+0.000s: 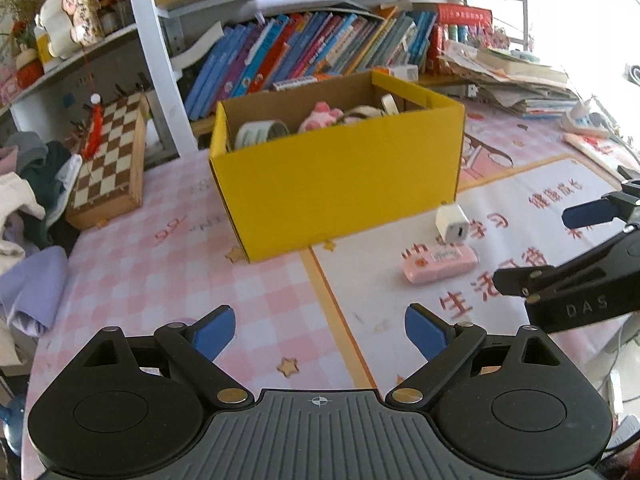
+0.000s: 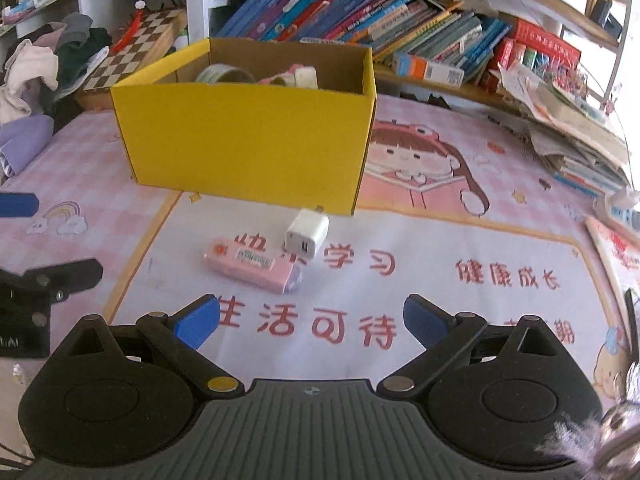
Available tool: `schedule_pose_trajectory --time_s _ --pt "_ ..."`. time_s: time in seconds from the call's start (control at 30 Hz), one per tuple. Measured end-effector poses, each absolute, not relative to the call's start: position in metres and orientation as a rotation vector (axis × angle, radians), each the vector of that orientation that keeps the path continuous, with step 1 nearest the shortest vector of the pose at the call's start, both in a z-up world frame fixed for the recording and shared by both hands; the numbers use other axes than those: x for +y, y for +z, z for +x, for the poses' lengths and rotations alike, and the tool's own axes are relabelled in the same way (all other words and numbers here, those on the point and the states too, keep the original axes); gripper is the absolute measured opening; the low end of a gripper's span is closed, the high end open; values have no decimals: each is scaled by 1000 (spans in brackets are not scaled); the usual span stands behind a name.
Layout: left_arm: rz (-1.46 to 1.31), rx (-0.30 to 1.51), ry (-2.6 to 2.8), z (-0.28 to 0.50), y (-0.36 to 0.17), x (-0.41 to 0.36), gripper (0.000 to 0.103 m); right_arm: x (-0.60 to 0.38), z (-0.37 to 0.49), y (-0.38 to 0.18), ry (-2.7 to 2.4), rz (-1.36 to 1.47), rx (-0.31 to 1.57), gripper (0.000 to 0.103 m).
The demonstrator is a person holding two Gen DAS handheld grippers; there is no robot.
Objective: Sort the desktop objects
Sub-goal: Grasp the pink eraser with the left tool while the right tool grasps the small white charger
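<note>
Mostly hidden behind the walls of the yellow cardboard box (image 1: 336,176): a tape roll (image 1: 260,132) and a pink plush toy (image 1: 320,116). Cut off at the left wrist view's right edge: the black right gripper (image 1: 560,252). Too small to read: spines of the shelved books (image 2: 360,12).

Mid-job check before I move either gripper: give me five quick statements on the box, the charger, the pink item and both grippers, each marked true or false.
1. The yellow box already holds items, a tape roll among them. True.
2. The white charger lies inside the box. False: it sits on the mat in front of the box.
3. The pink eraser lies on the mat beside the charger, nearer the grippers. True.
4. The right gripper is shut on the eraser. False: it is open and holds nothing.
5. The left gripper holds the charger. False: it is open and empty.
</note>
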State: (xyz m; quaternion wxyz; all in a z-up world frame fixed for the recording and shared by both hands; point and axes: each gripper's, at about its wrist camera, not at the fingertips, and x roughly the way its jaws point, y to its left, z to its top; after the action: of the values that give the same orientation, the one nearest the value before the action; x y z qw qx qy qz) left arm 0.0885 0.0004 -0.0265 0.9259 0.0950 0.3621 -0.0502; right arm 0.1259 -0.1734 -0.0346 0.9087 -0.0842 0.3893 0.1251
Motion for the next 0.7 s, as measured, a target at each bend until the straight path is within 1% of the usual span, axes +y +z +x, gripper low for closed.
schedule_pose_trajectory --time_s 0.33,0.4,0.43,0.5,0.57,0.63,0.7 --pt "210 781 -148 93 -36 -8 94 -173 134 -37 273 -166 819 95" --pt "209 783 -159 96 -37 -9 94 -174 137 -37 276 -162 820 83" --pt "208 785 -165 97 -37 -10 94 -175 140 -37 279 -159 824 81" --pt "209 785 -179 99 -39 -12 93 -176 144 -37 286 -152 832 69" --pt "214 786 -190 101 -40 -14 93 -176 148 -37 296 -146 837 60" --pt "218 786 -201 103 -41 -16 93 -176 151 -36 304 -142 838 58" --pt "221 787 -209 106 -43 -18 92 -176 154 -36 307 -143 834 58"
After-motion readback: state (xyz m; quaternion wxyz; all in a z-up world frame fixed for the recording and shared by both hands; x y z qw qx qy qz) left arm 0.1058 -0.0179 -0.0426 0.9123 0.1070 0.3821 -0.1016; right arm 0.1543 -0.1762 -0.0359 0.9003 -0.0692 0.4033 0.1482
